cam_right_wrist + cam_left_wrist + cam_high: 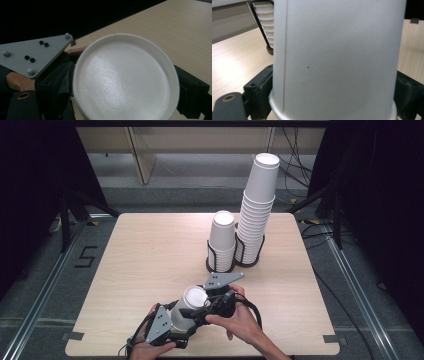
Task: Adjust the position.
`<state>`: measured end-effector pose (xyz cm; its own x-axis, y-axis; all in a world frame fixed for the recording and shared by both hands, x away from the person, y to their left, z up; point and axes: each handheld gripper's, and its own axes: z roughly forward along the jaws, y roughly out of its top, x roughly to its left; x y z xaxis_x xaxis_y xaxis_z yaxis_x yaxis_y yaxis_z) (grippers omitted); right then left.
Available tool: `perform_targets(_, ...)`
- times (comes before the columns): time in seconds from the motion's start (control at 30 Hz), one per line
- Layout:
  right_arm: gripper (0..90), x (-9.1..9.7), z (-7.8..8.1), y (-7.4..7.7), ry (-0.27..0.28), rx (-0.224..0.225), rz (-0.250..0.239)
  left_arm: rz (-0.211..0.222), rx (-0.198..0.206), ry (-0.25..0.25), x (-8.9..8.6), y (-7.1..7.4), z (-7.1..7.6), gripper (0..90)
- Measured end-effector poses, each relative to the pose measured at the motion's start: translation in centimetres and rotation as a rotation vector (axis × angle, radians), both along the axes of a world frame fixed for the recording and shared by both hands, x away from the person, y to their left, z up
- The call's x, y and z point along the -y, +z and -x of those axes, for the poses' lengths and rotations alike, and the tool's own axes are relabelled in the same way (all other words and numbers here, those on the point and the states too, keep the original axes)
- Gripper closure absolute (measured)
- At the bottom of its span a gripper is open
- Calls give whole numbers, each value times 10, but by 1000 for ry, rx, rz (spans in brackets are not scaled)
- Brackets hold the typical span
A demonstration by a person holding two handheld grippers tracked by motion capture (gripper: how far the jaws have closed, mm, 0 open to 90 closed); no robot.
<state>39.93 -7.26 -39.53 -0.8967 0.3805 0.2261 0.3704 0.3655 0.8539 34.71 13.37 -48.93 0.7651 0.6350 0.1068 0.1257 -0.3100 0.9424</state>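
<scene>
Your left gripper (181, 316) has its two black jaws set narrow against opposite sides of the white paper cup (189, 307), just above the rolled rim; in the left gripper view the pads (260, 93) press on the wall at both edges of the cup (337, 57). Your right gripper (204, 309) meets the same cup from the other side. In the right gripper view its jaws flank the cup's flat base (125, 80), one dark pad (191, 96) at either side, though you cannot tell from that view whether they press or merely stand beside it. The cup lies tilted between your two hands, base toward the right gripper, close to the near edge of the table.

Under the fingers runs a pale wood-grain table (150, 255), square with rounded corners. Beyond the fingers, well apart from the held cup, stand two dark wire holders, each with a stack of white cups: a short stack (222, 240) nearer your jaws and a tall stack (257, 205) just beside it, farther off and leaning slightly. That makes one loose cup and two stacks.

Past the table you see grey floor with metal rails, a marking (86, 256) on the floor at the left, black cables (295, 170) at the right, and dark curtains on both sides.
</scene>
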Motion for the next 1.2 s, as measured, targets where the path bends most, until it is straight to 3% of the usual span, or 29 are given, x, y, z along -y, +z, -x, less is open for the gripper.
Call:
perform_targets(0.03,156,2,1,2,-5,-1,17,0,0,0,0,0,0,113)
perform_targets(0.1,156,6,0,4,10,6,33,-40,-2,1,0,1,0,117)
perform_targets(0.17,156,7,0,4,18,-5,43,-27,-2,1,1,0,-1,118)
perform_targets(0.33,156,13,-3,2,27,-19,61,-121,-8,-12,-1,2,1,120)
perform_targets(0.63,193,17,-4,-3,53,-64,76,-169,18,-56,2,3,4,121)
perform_targets(0.67,218,19,-6,-4,58,-87,52,-168,17,-58,2,3,4,120)
perform_targets(0.8,233,21,-9,-4,56,-124,33,-126,16,-61,1,3,4,96)
perform_targets(0.9,247,25,-12,-2,53,-139,-24,-76,44,-54,1,2,3,44)
perform_targets(1.2,251,33,-14,4,20,-144,-81,16,153,-9,-1,5,6,29)
